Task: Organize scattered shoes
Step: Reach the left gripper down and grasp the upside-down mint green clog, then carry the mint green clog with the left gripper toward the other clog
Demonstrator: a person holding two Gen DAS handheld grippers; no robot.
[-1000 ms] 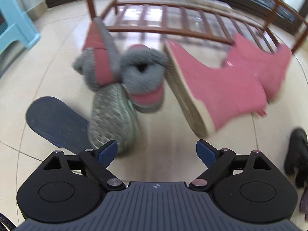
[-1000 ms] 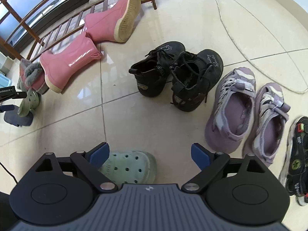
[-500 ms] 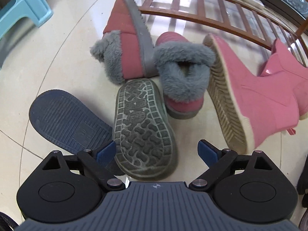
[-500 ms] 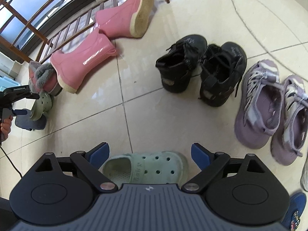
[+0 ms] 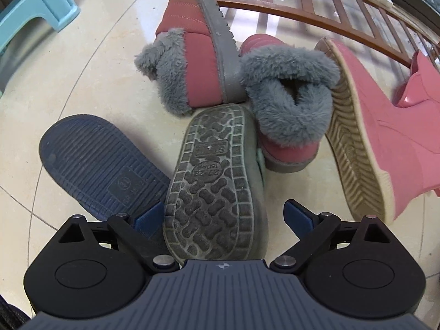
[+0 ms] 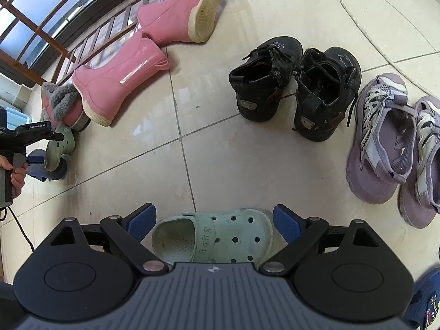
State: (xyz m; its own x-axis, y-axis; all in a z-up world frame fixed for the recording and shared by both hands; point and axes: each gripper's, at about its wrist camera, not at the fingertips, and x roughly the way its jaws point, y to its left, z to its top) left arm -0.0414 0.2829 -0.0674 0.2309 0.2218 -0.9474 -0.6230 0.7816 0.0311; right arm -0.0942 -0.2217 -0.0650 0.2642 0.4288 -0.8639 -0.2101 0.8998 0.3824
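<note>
While the left gripper (image 5: 222, 217) stands with its fingers spread, an upturned green clog (image 5: 214, 181) lies sole-up between them, ungripped. Its heel overlaps a navy slipper (image 5: 96, 162), also sole-up, just beside the left finger (image 5: 150, 216); closing from here could catch both soles at once. Its toe touches two fur-trimmed red boots (image 5: 286, 101), and a pink rain boot (image 5: 385, 137) lies on its side just to the right, so a careless lift could drag that pile along. Behind them runs a wooden shoe rack (image 5: 316, 13), with a blue stool (image 5: 33, 8) at far left. Turning to the right wrist view, the right gripper (image 6: 213, 221) is likewise spread, bracketing the matching green clog (image 6: 217, 236), which sits upright and crosswise. The fingers face heel and toe, so the shoe may pivot or slip out when squeezed. Ahead, apart from it, stand a pair of black ankle boots (image 6: 297, 88) and lilac sandals (image 6: 385, 143); two pink rain boots (image 6: 154, 44) lie against the rack. A hand (image 6: 15, 170) holding the left gripper shows at the left edge.
</note>
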